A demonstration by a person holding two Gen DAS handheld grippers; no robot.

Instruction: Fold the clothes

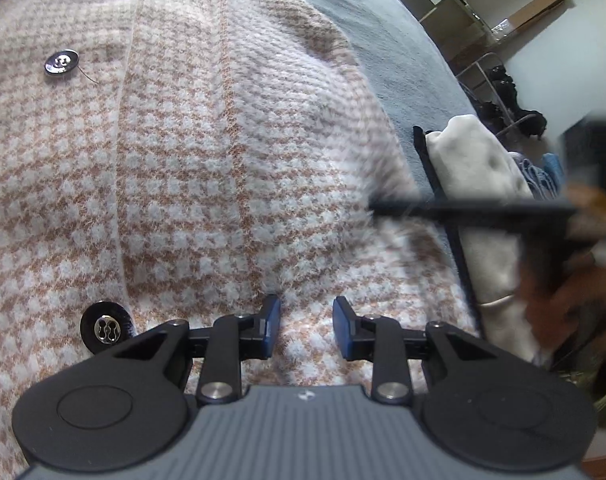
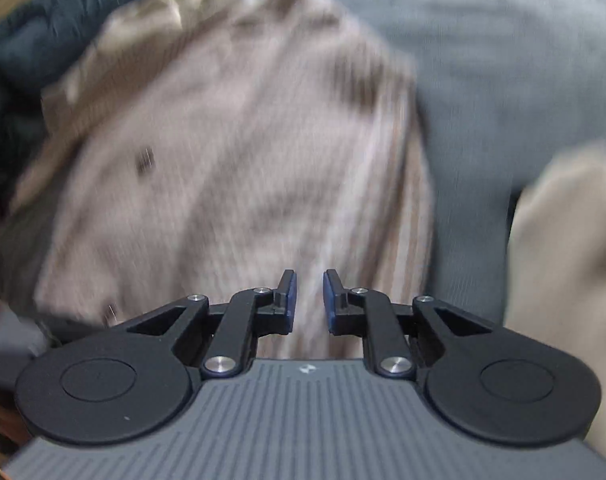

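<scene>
while our left gripper (image 1: pixel 307 322) hovers parted and empty low over the cardigan (image 1: pixel 207 168), likely seeking an edge, our right gripper (image 2: pixel 309 300) is narrowly parted, empty.

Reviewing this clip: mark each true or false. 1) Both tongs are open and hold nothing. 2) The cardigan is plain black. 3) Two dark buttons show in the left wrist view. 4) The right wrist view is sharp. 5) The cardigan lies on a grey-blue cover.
1) True: the left tongs and right tongs are open, nothing between them.
2) False: the cardigan is tan-and-white checked.
3) True: an upper button and a lower button.
4) False: it is motion-blurred.
5) True: the cover lies beneath it.
</scene>
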